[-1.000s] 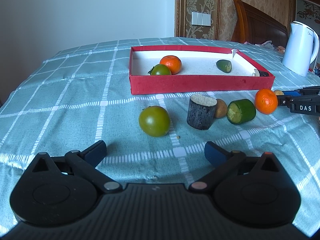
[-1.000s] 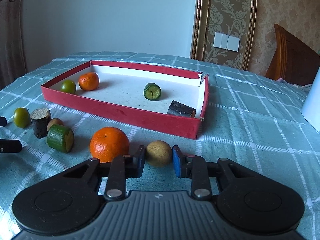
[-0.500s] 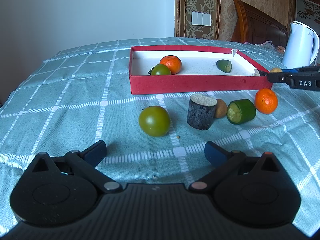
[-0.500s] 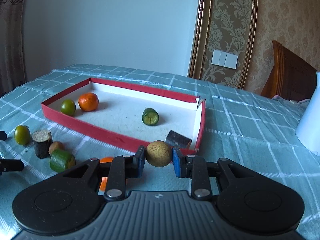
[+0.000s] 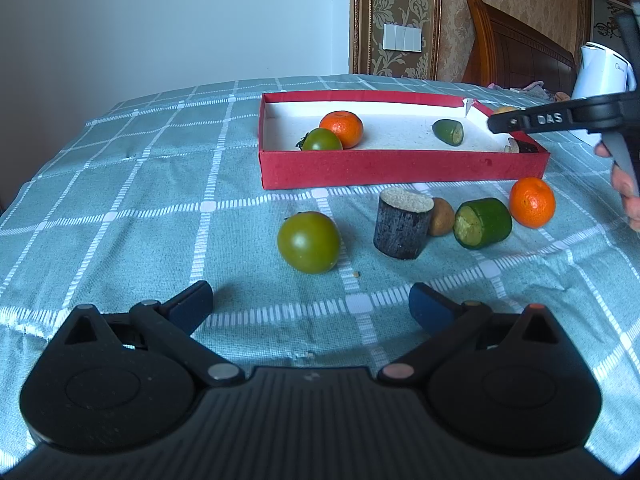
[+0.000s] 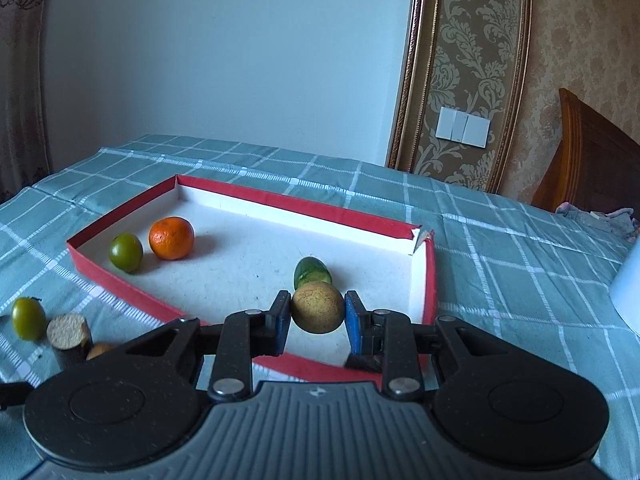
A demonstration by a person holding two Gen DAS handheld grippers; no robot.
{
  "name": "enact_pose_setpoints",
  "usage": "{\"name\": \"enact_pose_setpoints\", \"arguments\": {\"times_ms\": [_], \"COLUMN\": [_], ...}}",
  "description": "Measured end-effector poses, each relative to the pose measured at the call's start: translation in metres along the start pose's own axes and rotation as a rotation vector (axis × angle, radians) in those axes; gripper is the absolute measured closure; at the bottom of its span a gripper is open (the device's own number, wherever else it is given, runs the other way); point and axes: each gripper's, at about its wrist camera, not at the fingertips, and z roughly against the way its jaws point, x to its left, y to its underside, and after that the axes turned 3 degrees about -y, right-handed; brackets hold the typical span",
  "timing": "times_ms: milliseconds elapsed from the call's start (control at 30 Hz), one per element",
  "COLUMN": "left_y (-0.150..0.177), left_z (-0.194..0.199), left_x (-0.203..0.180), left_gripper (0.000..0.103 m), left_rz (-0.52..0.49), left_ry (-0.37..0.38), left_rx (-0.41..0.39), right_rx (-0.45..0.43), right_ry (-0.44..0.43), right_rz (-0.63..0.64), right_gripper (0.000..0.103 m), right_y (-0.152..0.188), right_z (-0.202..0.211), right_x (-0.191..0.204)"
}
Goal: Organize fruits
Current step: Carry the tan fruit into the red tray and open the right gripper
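The right gripper (image 6: 318, 316) pinches a round, matte, tan fruit (image 6: 317, 307) between its jaws; the left gripper (image 5: 311, 300) jaws are spread wide, empty.

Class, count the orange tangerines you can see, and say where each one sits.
2. One tangerine lies inside the red box, beside a green tomato; the other tangerine sits on the tablecloth outside. None seems hidden.

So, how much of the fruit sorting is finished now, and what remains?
Done: a green tomato, an orange, a cucumber piece and a dark piece lie in the red box. In hand: the right gripper is shut on a brown fruit above the box. Left on the cloth: green tomato, dark stump, brown fruit, cucumber chunk, orange. The left gripper is open.
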Motion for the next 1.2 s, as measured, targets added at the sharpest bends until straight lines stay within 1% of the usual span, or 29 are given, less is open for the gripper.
{"name": "enact_pose_setpoints", "arguments": {"times_ms": [167,267,533,667,800,1200], "left_y": [0.0,0.0,0.0,0.0,0.0,0.0], "left_z": [0.0,0.0,0.0,0.0,0.0,0.0], "left_x": [0.0,0.0,0.0,0.0,0.0,0.0], "left_gripper": [0.0,0.0,0.0,0.0,0.0,0.0], "left_rz": [0.0,0.0,0.0,0.0,0.0,0.0], "left_ry": [0.0,0.0,0.0,0.0,0.0,0.0], "left_rx": [0.0,0.0,0.0,0.0,0.0,0.0], "right_rx": [0.046,0.068,0.092,0.105,0.132,0.144], "right_ry": [0.002,-0.012,-0.034,-0.047,-0.064,-0.053], "right_rz": [0.013,0.009,0.044,0.068,0.083,0.093], "right_gripper": [0.075,0.075,0.075,0.075,0.075,0.075], "right_y": [-0.006,-0.006,-0.015,-0.022,-0.02,-0.018], "right_z": [-0.028,-0.041,-0.062,-0.07,-0.076,-0.076], "right_x": [0.007,0.01,0.026,0.033,0.035,0.032]}}
